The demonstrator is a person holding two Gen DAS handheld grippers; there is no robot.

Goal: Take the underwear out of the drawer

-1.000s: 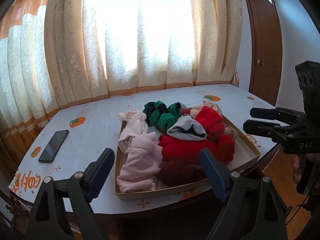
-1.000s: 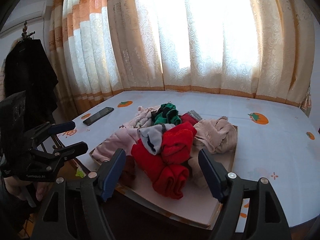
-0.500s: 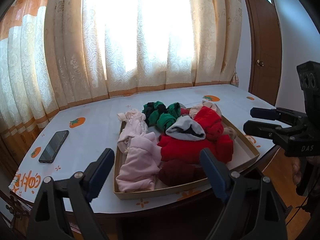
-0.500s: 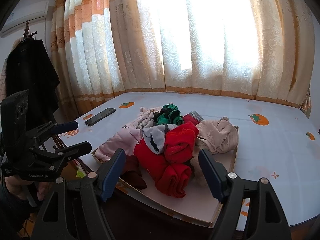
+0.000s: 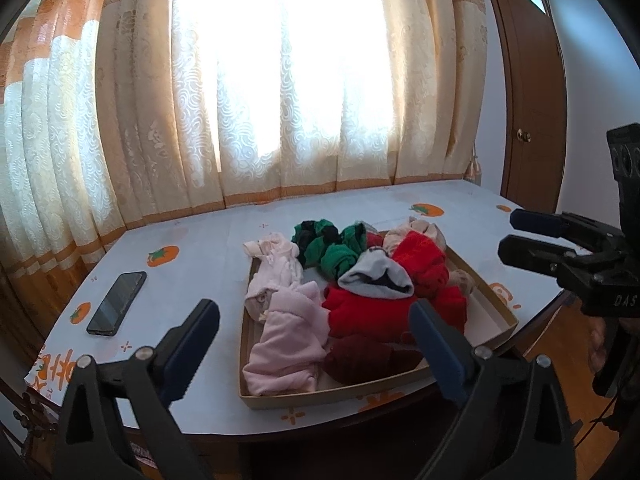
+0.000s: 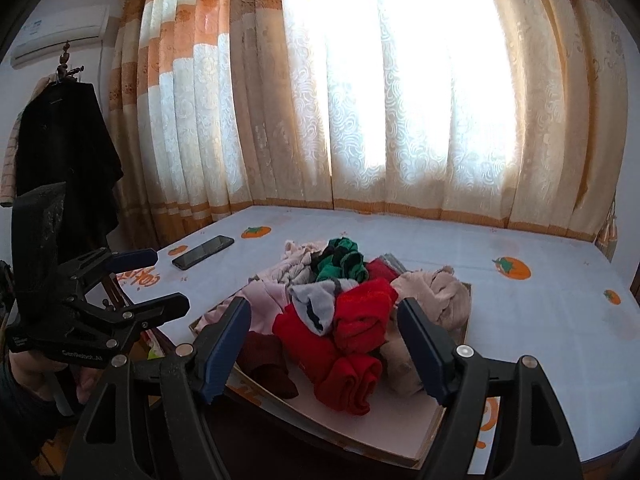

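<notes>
A shallow cardboard-coloured drawer (image 5: 360, 390) lies on the table, heaped with rolled underwear: pink (image 5: 288, 336), red (image 5: 360, 312), green (image 5: 336, 248), grey (image 5: 372, 276) and dark maroon (image 5: 360, 356) pieces. From the right wrist view the drawer (image 6: 392, 424) also holds a beige piece (image 6: 436, 296). My left gripper (image 5: 312, 320) hovers short of the near table edge; its jaws are opening, with nothing between them. My right gripper (image 6: 322, 312) hangs open before the drawer's corner, touching nothing. Each gripper shows in the other's view: the right gripper (image 5: 514, 234) and the left gripper (image 6: 168, 280).
A black phone (image 5: 118, 302) lies on the white tablecloth left of the drawer. Cream and orange curtains (image 5: 280, 100) close off the far side. A brown door (image 5: 528, 100) stands at the right. A dark coat (image 6: 64, 152) hangs at the left.
The left gripper's jaws have spread a little wider. Both hands have stayed about where they were, and the clothes in the drawer have not moved.
</notes>
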